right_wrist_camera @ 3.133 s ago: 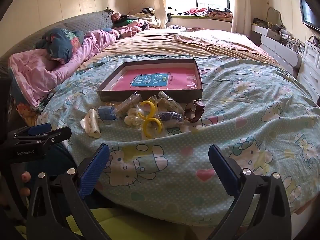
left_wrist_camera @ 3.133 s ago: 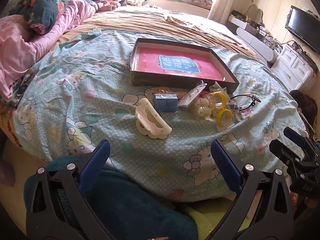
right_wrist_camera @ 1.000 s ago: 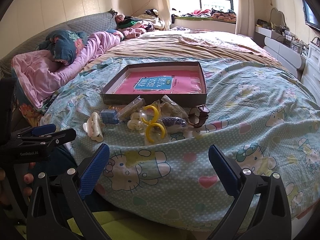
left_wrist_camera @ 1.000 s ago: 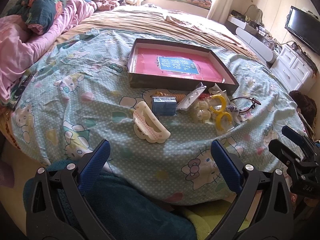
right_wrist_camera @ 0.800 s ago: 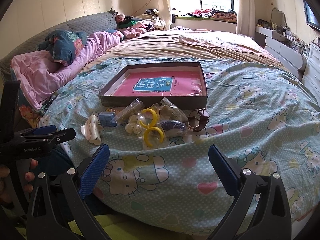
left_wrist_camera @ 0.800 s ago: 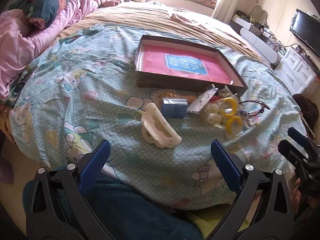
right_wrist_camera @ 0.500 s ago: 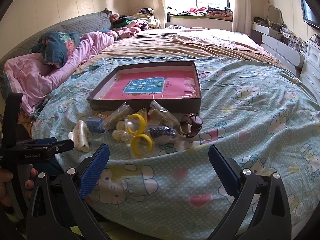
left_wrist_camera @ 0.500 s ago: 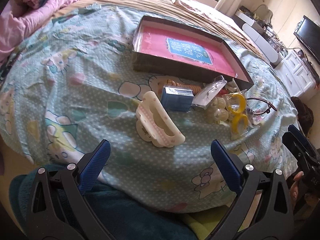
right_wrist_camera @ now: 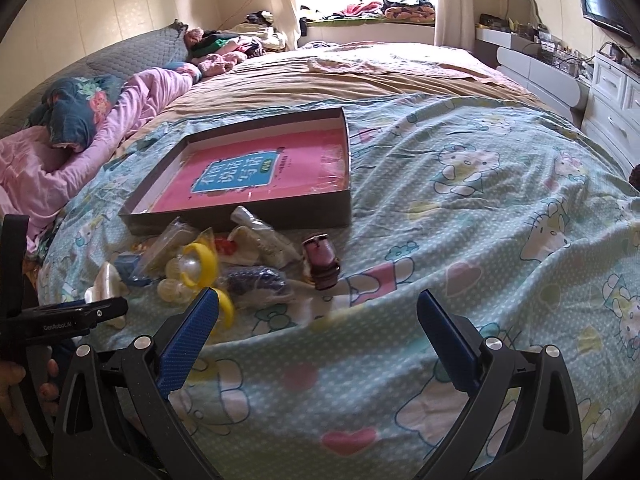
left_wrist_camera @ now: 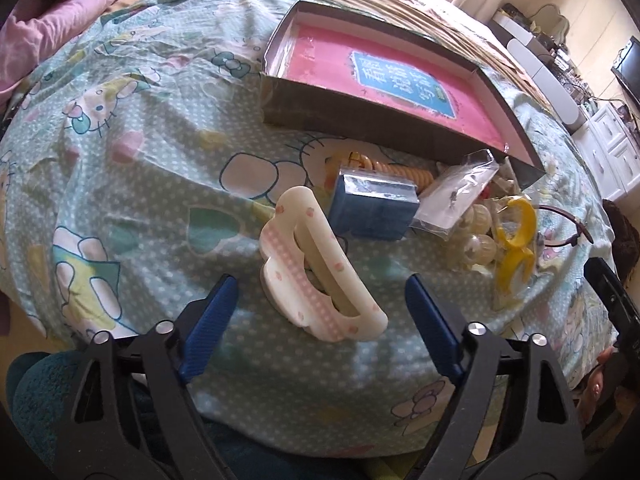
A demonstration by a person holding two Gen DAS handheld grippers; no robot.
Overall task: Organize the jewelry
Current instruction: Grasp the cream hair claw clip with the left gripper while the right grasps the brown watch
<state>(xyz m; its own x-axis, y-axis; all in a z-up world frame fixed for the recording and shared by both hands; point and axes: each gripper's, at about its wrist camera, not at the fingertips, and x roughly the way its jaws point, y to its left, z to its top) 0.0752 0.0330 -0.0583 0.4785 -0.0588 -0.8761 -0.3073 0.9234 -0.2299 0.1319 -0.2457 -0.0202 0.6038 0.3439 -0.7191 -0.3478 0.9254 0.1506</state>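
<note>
A white and pink hair claw lies on the bedspread just ahead of my open, empty left gripper. Behind it sit a small blue box, a clear packet, pearl beads and yellow rings. A shallow dark box with a pink bottom lies beyond them. In the right wrist view my right gripper is open and empty, short of a brown watch, the yellow rings and the box.
The bedspread slopes off at the near edge. Pink bedding is piled at the left. White drawers stand at the right. The left gripper's side shows at the left.
My left gripper has moved forward and down, so the hair claw now lies close in front of its fingers. My right gripper has shifted forward and to the right.
</note>
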